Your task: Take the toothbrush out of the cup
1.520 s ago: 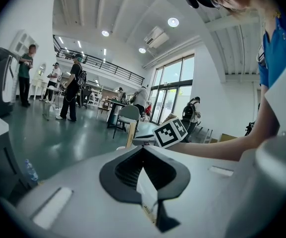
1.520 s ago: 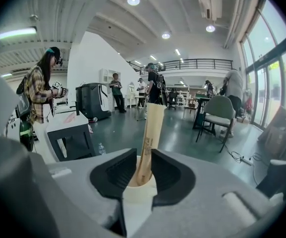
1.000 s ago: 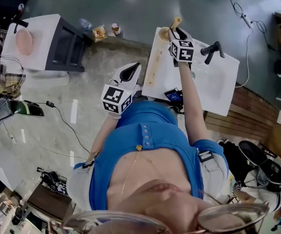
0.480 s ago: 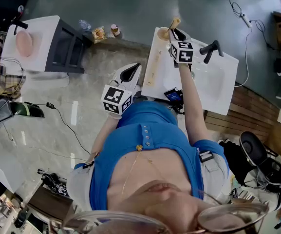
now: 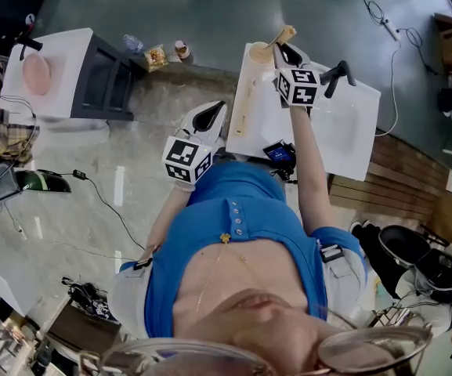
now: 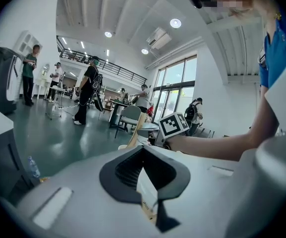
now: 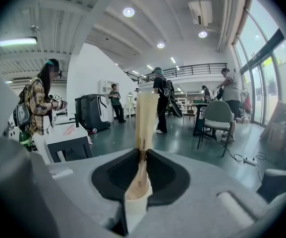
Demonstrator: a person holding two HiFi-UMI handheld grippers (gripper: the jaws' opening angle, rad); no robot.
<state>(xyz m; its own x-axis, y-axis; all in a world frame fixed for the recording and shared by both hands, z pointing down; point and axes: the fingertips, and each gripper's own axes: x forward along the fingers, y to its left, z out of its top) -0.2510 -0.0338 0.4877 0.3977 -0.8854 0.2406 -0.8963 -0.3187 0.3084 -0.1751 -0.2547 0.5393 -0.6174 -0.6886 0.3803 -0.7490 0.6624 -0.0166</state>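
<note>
Shows the jaws of the right gripper (image 7: 143, 151) pressed onto the handle of a pale wooden toothbrush (image 7: 145, 115), pinching it low on the shaft. Shows the toothbrush standing upright beyond the jaws, with its lower end inside a small beige round cup (image 7: 134, 202) directly beneath them.

From the head view, places that gripper (image 5: 282, 53) just beside the cup (image 5: 260, 52) at the far corner of a white tabletop (image 5: 351, 143), the toothbrush (image 5: 282, 36) tilted out over the cup's rim. Shows a black tap (image 5: 337, 75) just to the right of the gripper.

Shows the jaws of the left gripper (image 6: 143, 149) closed tip to tip, holding nothing. Places the left gripper (image 5: 207, 117) just off the tabletop's left edge, above a glossy pale floor (image 5: 124, 178), well apart from the cup.
</note>
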